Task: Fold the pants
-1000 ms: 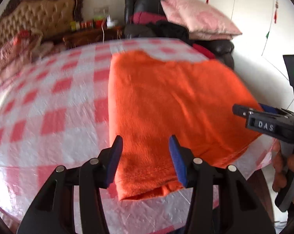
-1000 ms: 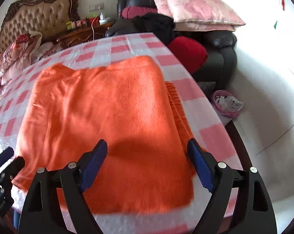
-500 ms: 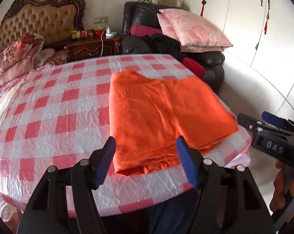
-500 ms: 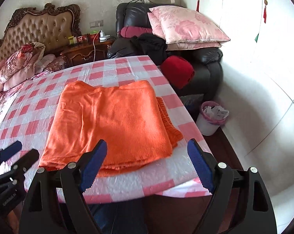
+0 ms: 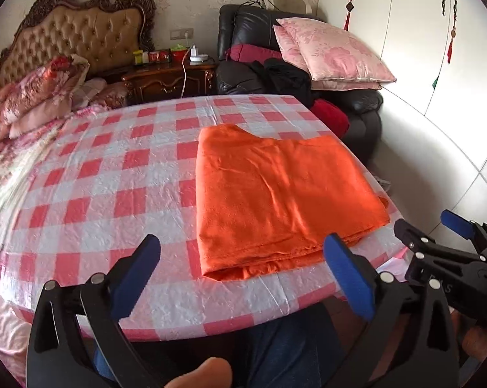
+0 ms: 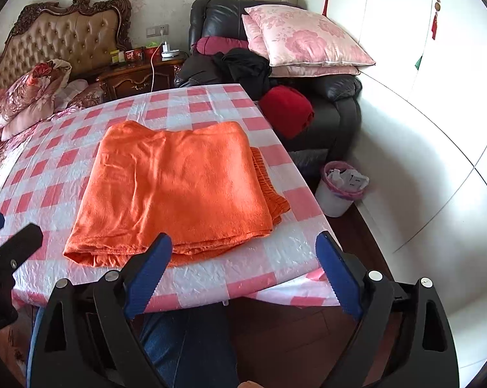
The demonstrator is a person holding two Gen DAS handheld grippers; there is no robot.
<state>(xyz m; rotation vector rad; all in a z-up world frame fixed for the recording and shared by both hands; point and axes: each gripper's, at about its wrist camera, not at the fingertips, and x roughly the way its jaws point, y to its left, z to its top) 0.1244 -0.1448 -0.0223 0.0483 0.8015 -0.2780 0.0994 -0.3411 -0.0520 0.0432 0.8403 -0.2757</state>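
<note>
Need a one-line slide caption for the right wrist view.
Open right gripper hangs off the checkered table, folded orange pants lying flat.

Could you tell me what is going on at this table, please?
A person holds tongs in each hand, folding orange pants on a checked table. The pants lie folded in a flat stack near the table's front edge. Both the left tongs and the right tongs are open, held off the front edge and touching nothing. The fold looks done.

Only a faint "S", the end of a mostly hidden marking, reads on the right gripper (image 5: 450, 229) body at four o'clock.
</note>
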